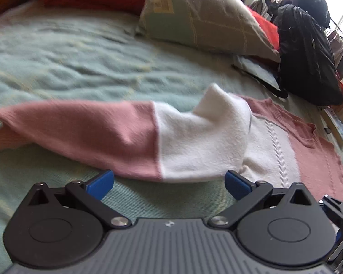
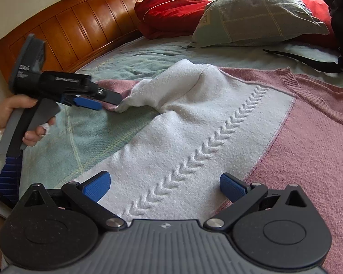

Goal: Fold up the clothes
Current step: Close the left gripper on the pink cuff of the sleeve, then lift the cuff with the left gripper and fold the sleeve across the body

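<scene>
A pink and white knitted sweater (image 2: 217,123) lies spread on the bed, with a raised chevron line down its white panel. Its sleeve (image 1: 116,137) stretches out to the left, white near the shoulder and pink toward the cuff, and is humped up at the shoulder. My left gripper (image 1: 169,183) is open, and the sleeve's near edge lies just beyond its blue pads. The right wrist view shows that same left gripper (image 2: 103,101), held by a hand, beside the sleeve. My right gripper (image 2: 164,186) hangs open over the white panel and holds nothing.
The green bed cover (image 1: 57,52) lies under everything. A grey-green checked pillow (image 2: 258,16) and red pillows (image 2: 173,6) sit at the head, against a wooden headboard (image 2: 75,29). A black backpack (image 1: 308,52) and its strap (image 2: 304,61) lie past the sweater's far side.
</scene>
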`<state>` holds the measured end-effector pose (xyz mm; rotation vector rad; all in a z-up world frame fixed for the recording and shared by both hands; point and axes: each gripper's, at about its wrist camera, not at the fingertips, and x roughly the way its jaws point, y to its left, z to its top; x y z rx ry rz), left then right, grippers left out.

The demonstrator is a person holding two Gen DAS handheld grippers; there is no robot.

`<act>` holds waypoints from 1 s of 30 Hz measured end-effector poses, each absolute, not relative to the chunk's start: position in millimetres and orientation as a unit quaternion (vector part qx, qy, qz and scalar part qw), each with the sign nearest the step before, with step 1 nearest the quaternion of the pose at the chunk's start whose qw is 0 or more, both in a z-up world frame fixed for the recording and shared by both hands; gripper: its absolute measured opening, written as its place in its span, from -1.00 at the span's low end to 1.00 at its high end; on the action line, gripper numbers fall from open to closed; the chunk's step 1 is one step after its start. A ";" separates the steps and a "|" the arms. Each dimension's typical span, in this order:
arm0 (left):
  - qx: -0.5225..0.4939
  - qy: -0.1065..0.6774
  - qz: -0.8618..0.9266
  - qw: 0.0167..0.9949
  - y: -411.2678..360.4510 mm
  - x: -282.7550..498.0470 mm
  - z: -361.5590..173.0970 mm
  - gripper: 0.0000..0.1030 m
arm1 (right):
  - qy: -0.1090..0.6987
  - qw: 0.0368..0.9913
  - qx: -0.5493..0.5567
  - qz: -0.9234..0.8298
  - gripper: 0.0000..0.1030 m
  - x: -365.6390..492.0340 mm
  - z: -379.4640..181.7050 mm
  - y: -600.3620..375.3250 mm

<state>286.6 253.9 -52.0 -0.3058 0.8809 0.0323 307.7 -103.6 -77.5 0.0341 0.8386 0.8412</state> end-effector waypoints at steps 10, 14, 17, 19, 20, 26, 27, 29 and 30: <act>-0.177 0.372 0.077 0.908 304.7 346.0 -33.4 0.99 | 0.393 0.829 0.014 0.397 1.00 307.5 -78.4 -103.3; -0.180 0.404 0.090 0.892 308.1 358.9 -52.0 0.99 | 0.390 0.830 0.012 0.398 1.00 305.8 -76.1 -103.9; -0.178 0.414 0.078 0.889 302.2 344.7 -57.2 0.99 | 0.388 0.829 0.017 0.402 1.00 305.3 -74.1 -105.2; -0.173 0.417 0.063 0.890 296.5 327.3 -58.7 0.99 | 0.390 0.828 0.021 0.402 1.00 306.0 -74.7 -105.6; -0.173 0.422 0.061 0.888 293.8 318.4 -61.0 0.99 | 0.391 0.828 0.022 0.401 1.00 306.4 -75.4 -105.5; -0.168 0.417 0.065 0.891 281.7 263.8 -68.1 0.99 | 0.391 0.830 0.019 0.398 1.00 305.3 -76.1 -104.1; -0.177 0.409 0.066 0.893 282.4 254.9 -66.2 0.99 | 0.390 0.830 0.018 0.397 1.00 305.1 -76.2 -103.6; -0.199 0.392 0.071 0.895 285.2 238.6 -60.9 0.99 | 0.390 0.831 0.015 0.396 1.00 304.6 -76.4 -103.0; -0.211 0.382 0.070 0.897 287.5 231.2 -58.3 0.99 | 0.390 0.831 0.014 0.396 1.00 304.6 -76.5 -102.8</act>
